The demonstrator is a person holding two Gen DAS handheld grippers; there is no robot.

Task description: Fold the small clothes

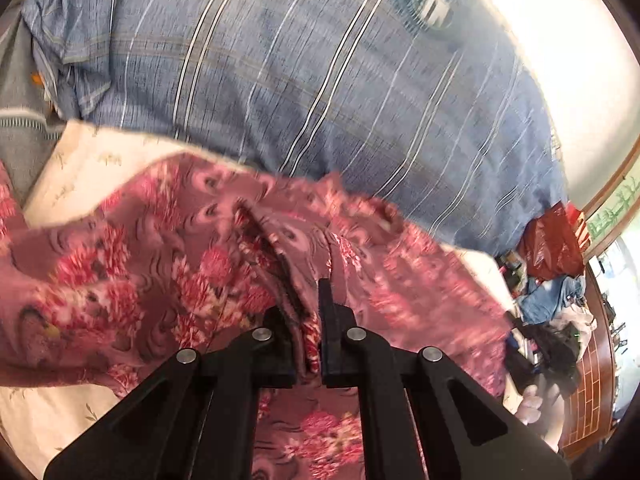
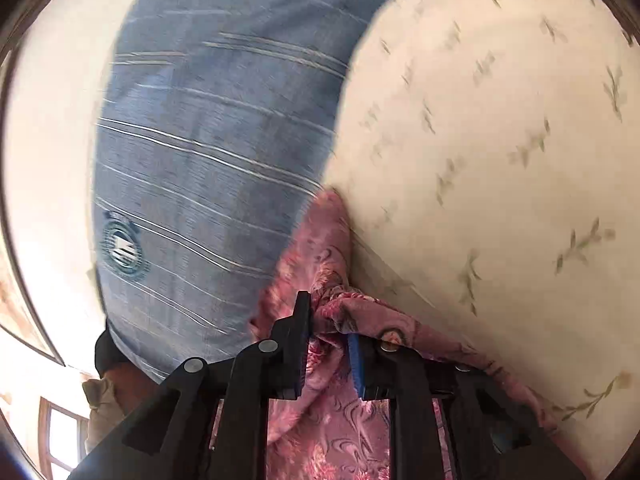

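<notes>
A pink floral garment [image 1: 168, 272] hangs lifted above the cream sheet [image 1: 80, 160] with small leaf prints. My left gripper [image 1: 310, 332] is shut on a bunched fold of it. In the right wrist view the same pink garment [image 2: 324, 248] is pinched in my right gripper [image 2: 328, 344], whose fingers are shut on its edge; the cloth drapes over the right finger. The cream sheet [image 2: 500, 140] fills the right side of that view.
The person's blue striped shirt [image 1: 320, 80] with a round logo is close behind the garment, and it also shows in the right wrist view [image 2: 208, 152]. A red bag [image 1: 552, 248] and a heap of clothes [image 1: 556, 304] lie at the right. A window [image 2: 64, 440] is at lower left.
</notes>
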